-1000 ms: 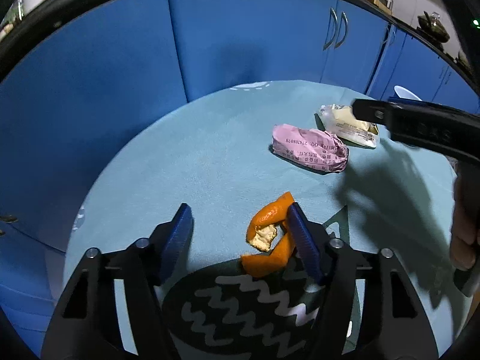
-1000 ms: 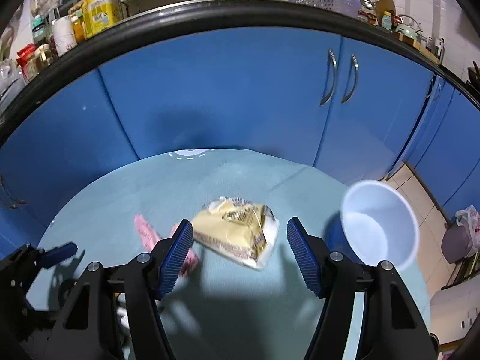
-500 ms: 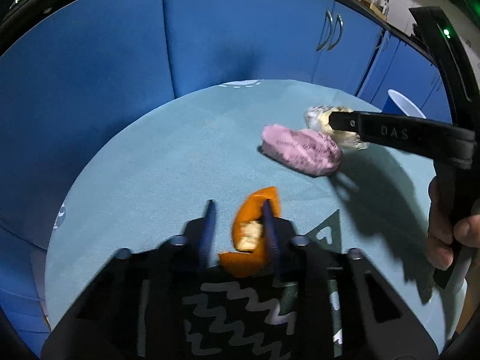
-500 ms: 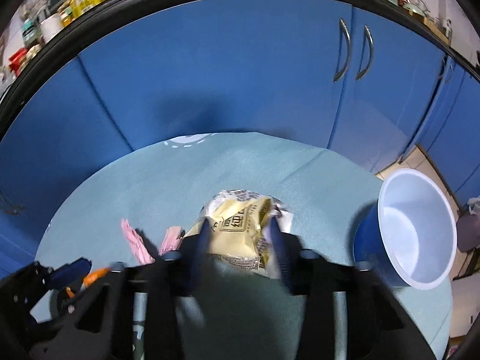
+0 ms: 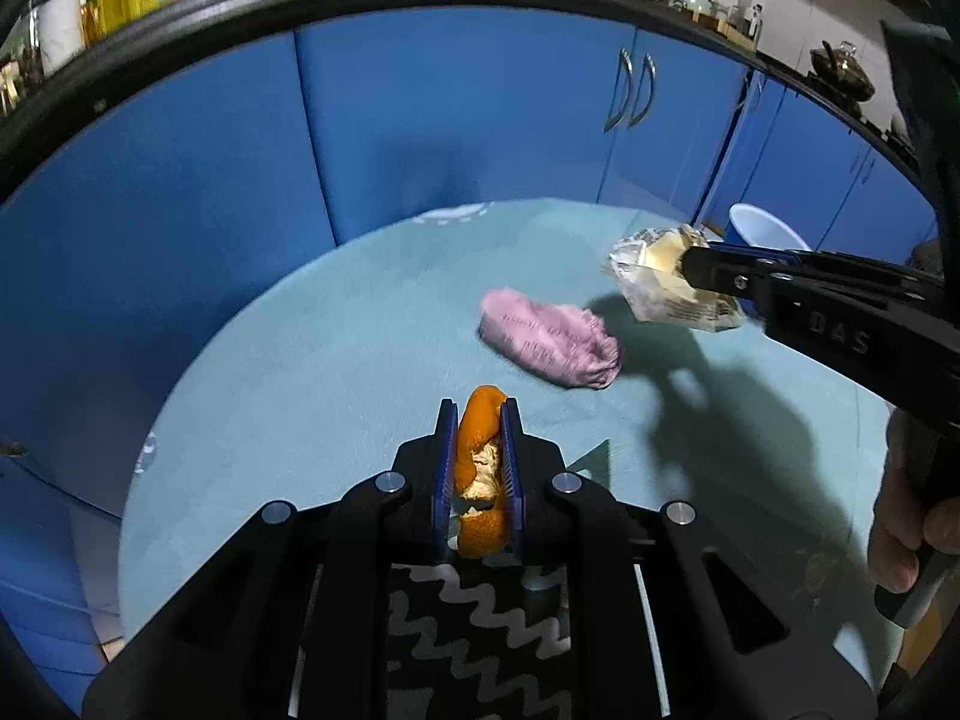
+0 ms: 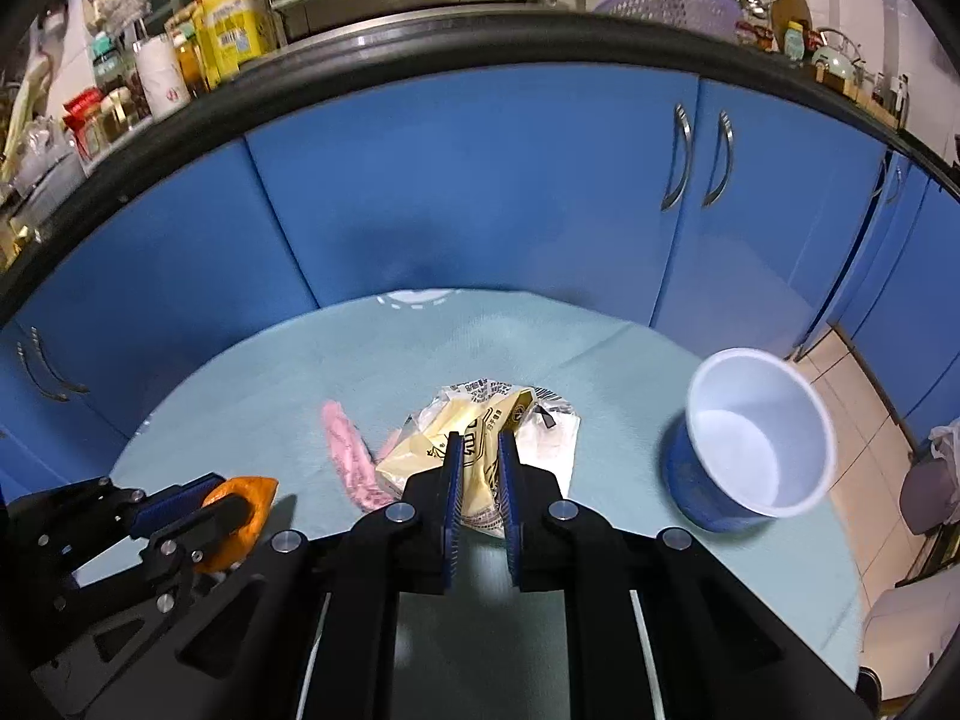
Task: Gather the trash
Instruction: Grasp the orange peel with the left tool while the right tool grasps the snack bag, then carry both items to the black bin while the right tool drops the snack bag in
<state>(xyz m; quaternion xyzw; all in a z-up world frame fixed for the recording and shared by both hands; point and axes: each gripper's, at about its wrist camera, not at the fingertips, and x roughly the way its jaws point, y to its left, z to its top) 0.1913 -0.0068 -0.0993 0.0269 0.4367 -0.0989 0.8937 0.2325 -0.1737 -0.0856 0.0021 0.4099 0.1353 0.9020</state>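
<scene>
1. Cabinets (image 6: 480, 192): blue doors are filling the background behind the table, with metal handles showing on the right in my right wrist view.

2. Table (image 5: 336, 348): I am looking down on a round top under a pale teal cloth; all the trash is sitting on or just above it.

3. Left gripper (image 5: 478, 420): I am holding its fingers nearly together, clamping the orange peel between the blue pads. It is pointing steeply down at the near part of the table.

4. Right gripper (image 6: 478, 456): its jaws are closing on the yellow wrapper, and the pads are already pressing the wrapper between them. A hand (image 5: 906, 516) is gripping its handle at the right edge of the left wrist view.

5. Bucket (image 6: 756, 438): a blue tub with a white inside is standing open and empty at the right edge of the table, tilted in the lens, near the yellow wrapper but apart from it.

6. Yellow wrapper (image 6: 480, 426): a crumpled yellow and clear packet is hanging from the right gripper, casting a shadow on the cloth in the left wrist view.

7. Pink wrapper (image 5: 549, 345): a crumpled pink packet is lying loose on the cloth between the two grippers, touched by neither.

8. Orange peel (image 5: 477, 420): a curled strip, white pith showing, is sitting upright between the left gripper's pads; I cannot tell whether its lower end is touching the cloth.
</scene>
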